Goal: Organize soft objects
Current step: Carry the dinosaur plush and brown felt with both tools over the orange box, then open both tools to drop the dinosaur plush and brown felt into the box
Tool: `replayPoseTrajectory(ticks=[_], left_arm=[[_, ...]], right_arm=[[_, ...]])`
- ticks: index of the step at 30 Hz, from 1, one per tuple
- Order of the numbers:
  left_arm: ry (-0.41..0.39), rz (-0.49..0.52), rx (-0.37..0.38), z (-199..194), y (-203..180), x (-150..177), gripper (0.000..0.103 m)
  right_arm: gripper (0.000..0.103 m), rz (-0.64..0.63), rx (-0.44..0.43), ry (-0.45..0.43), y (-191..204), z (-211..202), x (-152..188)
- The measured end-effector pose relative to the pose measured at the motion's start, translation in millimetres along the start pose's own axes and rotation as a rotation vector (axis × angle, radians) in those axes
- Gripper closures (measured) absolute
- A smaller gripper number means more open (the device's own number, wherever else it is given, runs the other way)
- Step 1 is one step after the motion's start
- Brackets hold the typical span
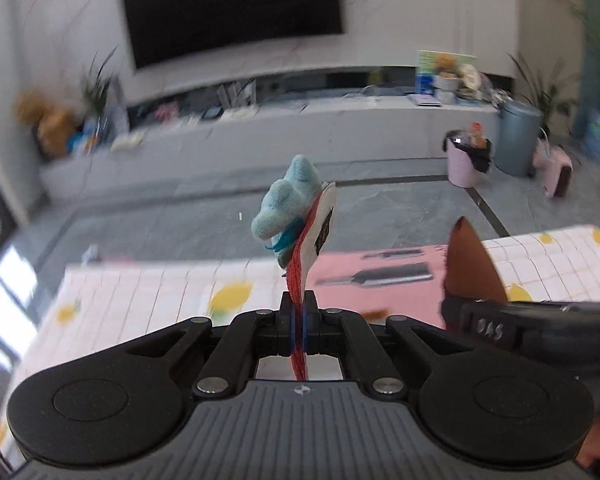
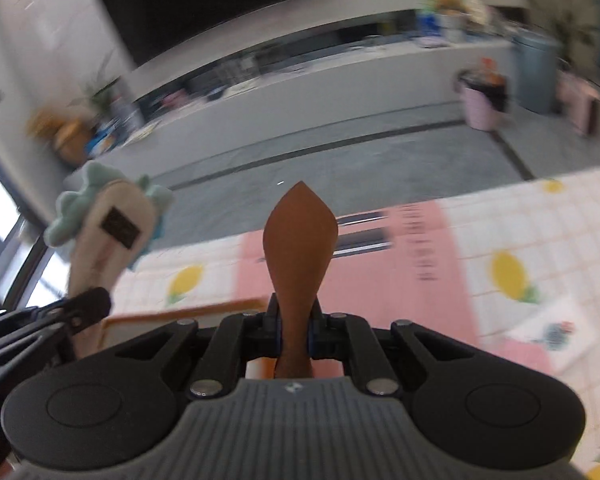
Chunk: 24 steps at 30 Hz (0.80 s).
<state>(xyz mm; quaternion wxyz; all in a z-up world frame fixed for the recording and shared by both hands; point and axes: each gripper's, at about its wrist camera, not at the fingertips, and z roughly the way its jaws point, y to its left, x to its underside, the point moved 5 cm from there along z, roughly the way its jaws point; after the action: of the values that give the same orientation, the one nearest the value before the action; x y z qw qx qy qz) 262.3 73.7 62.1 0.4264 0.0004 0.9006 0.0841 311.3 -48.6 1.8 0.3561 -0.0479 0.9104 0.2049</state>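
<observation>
Your left tool pinches a plush toy (blue tuft, red edge); your right tool pinches a brown leaf-shaped piece. Both hang above the worktop.

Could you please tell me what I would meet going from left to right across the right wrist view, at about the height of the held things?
Plush toy with pale blue fluff, held by the left gripper → brown leaf-shaped piece, held by the right gripper → pink mat → lemon-print tablecloth.
</observation>
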Motion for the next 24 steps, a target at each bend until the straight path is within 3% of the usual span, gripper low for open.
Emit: replayPoseTrajectory(ticks=[3, 10, 12, 18, 24], left_arm=[[0.044, -0.091, 0.011, 1.5, 36.2, 15.5, 0.1], [0.087, -0.13, -0.033, 0.7, 78.8, 49.9, 0.1], [0.103, -0.151, -0.04, 3.0, 85.2, 60.6, 0.1], [0.149, -0.152, 0.03, 16.1, 82.0, 88.8, 0.1], [0.177, -0.163, 0.124, 37.1, 69.4, 99.9, 0.1]], right_arm=[[0.095, -0.044, -0.075, 0.023, 38.0, 6.2, 12.2], [0.095, -0.175, -0.133, 0.07, 78.2, 8.9, 39.3], [0.095, -0.204, -0.126, 0.084, 80.3, 14.0, 46.9], [0.095, -0.227, -0.107, 0.163, 64.4, 36.0, 64.0], [0.095, -0.217, -0.097, 0.18, 45.6, 61.1, 69.8]])
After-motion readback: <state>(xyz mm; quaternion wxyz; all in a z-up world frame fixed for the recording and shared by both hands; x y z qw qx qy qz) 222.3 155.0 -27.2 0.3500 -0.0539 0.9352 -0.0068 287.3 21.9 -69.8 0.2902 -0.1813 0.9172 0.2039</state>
